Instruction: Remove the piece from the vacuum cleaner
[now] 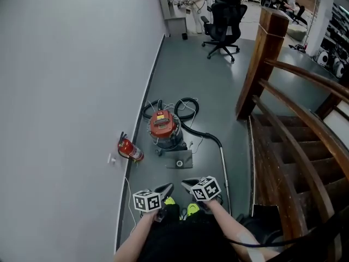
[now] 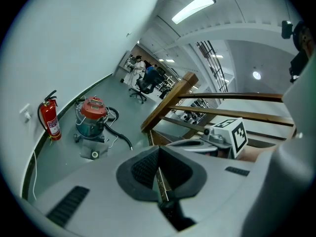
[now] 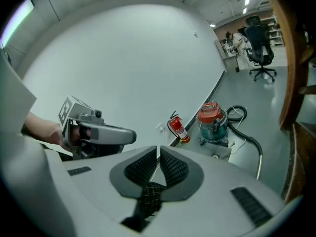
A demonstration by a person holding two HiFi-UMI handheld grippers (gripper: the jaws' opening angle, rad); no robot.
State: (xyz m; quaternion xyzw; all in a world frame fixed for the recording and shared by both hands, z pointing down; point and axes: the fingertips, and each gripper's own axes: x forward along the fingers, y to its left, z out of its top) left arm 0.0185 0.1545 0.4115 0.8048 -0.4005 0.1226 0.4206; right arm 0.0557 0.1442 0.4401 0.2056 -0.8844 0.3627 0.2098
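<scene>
The vacuum cleaner (image 1: pixel 163 129), a squat round drum with a glossy red lid, stands on the smooth grey floor (image 1: pixel 191 64) beside the white wall, its black hose (image 1: pixel 188 111) looped behind it. Well short of it, the left gripper (image 1: pixel 168 189) and right gripper (image 1: pixel 188 184) are both closed and empty, their cross-hatched dark pads together.

Red-lidded canister vacuum cleaner (image 1: pixel 163 129): glossy plastic lid, duller teal drum. Its black hose (image 1: pixel 203 134) looks rubbery and matt, its thin metal wand (image 1: pixel 224 171) shiny. Red fire extinguisher (image 1: pixel 130 149) is gloss-painted. Brown wooden stair banister (image 1: pixel 297 72) is smooth, varnished. Grey floor (image 1: pixel 191 64) is smooth with faint sheen. My left gripper (image 2: pixel 158 154) is matt grey plastic with finely ribbed black pads (image 2: pixel 143 169).
</scene>
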